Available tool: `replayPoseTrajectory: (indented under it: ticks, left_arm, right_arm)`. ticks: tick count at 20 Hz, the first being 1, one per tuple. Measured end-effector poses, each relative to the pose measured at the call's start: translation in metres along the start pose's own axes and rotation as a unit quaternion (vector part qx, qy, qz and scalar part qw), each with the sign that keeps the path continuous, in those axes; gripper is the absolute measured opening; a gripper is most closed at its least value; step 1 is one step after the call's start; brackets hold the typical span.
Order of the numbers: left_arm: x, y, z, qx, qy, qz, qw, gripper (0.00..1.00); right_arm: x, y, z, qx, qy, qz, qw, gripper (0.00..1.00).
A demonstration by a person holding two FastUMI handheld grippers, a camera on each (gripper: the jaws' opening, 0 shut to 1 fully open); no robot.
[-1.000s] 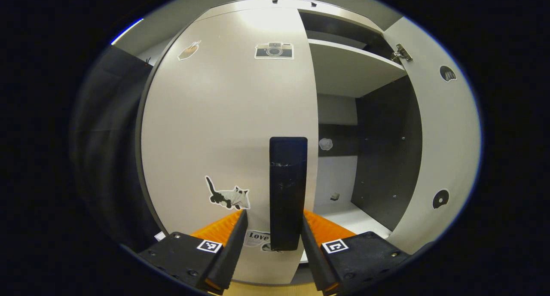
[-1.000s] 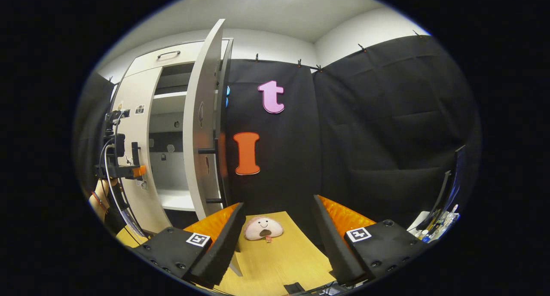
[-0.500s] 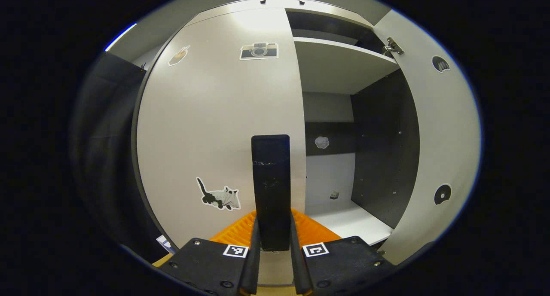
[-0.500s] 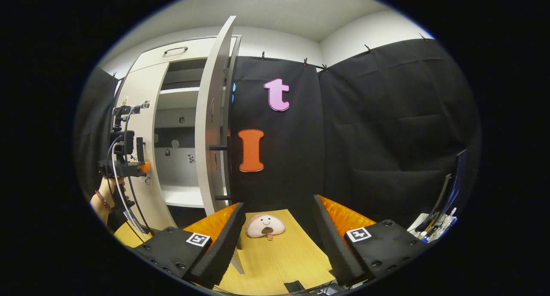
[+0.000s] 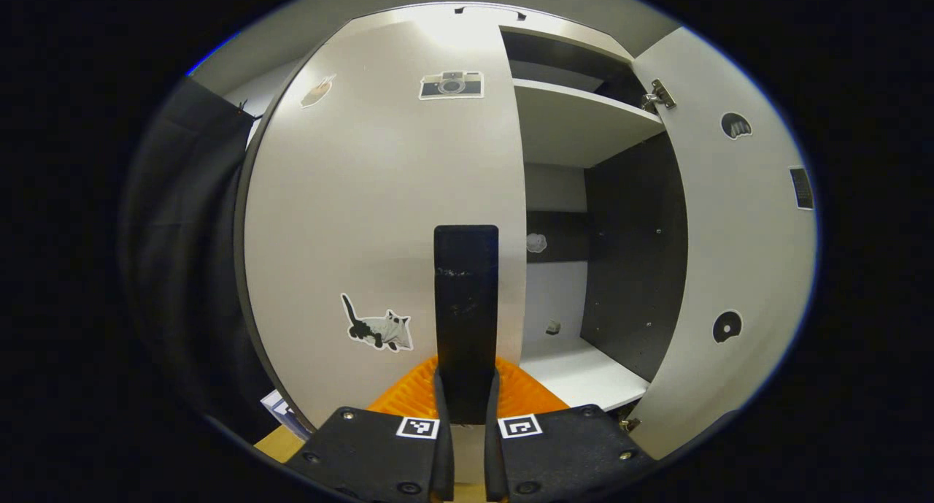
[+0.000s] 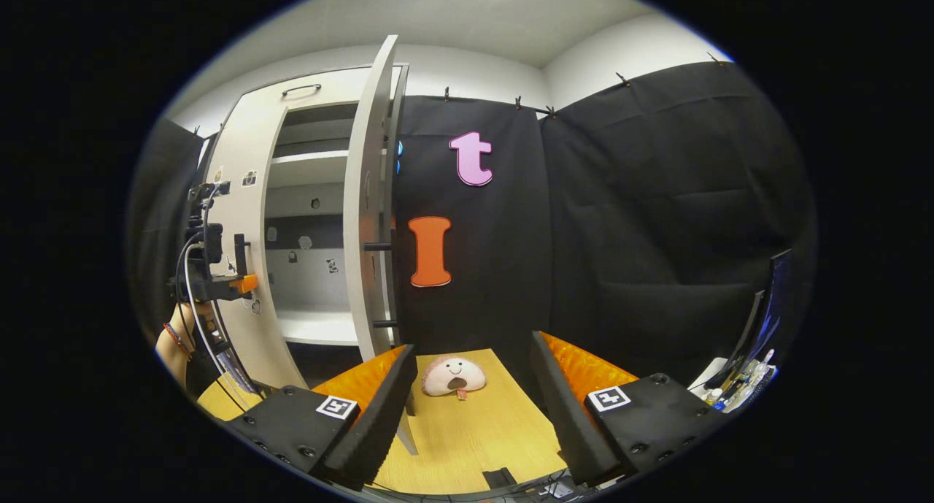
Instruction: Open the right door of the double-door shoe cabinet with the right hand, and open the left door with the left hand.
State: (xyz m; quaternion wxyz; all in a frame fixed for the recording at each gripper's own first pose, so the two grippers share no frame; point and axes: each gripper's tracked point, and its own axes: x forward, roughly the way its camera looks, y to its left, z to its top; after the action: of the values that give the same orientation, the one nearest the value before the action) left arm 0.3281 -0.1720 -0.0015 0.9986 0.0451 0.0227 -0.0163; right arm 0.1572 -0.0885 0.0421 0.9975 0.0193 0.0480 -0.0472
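My left gripper (image 5: 467,415) clamped on the left door (image 5: 379,196) handle (image 5: 467,306) — door closed, right door (image 6: 368,196) swung open, my right gripper (image 6: 471,386) fingers wide over the tabletop (image 6: 474,437), holding nothing.

handle (image 5: 465,313) lower end hidden between the left gripper (image 5: 467,444) fingers. left door (image 5: 379,218) bottom edge cut off behind the gripper body. small stickers (image 6: 314,244) on the cabinet back wall too small to tell. clutter (image 6: 740,382) at the right edge cut off, unclear.
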Motion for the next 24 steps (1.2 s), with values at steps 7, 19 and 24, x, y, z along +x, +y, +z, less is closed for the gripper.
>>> replayPoseTrajectory:
  ticks: [7, 19, 24]
  left_arm:
    - [-0.009, 0.008, -0.002, 0.001, -0.007, 0.015, 1.0, 0.16]
    - [-0.03, 0.017, -0.004, -0.013, -0.003, -0.005, 1.0, 0.14]
    - [-0.039, 0.023, -0.003, -0.001, -0.007, -0.016, 1.0, 0.14]
  right_arm:
    - [-0.026, 0.003, -0.006, -0.01, 0.01, 0.025, 1.0, 0.99]
    - [-0.029, 0.039, 0.005, -0.003, 0.009, 0.078, 0.997, 0.99]
    - [-0.022, 0.059, 0.01, 0.006, 0.011, 0.091, 0.996, 0.99]
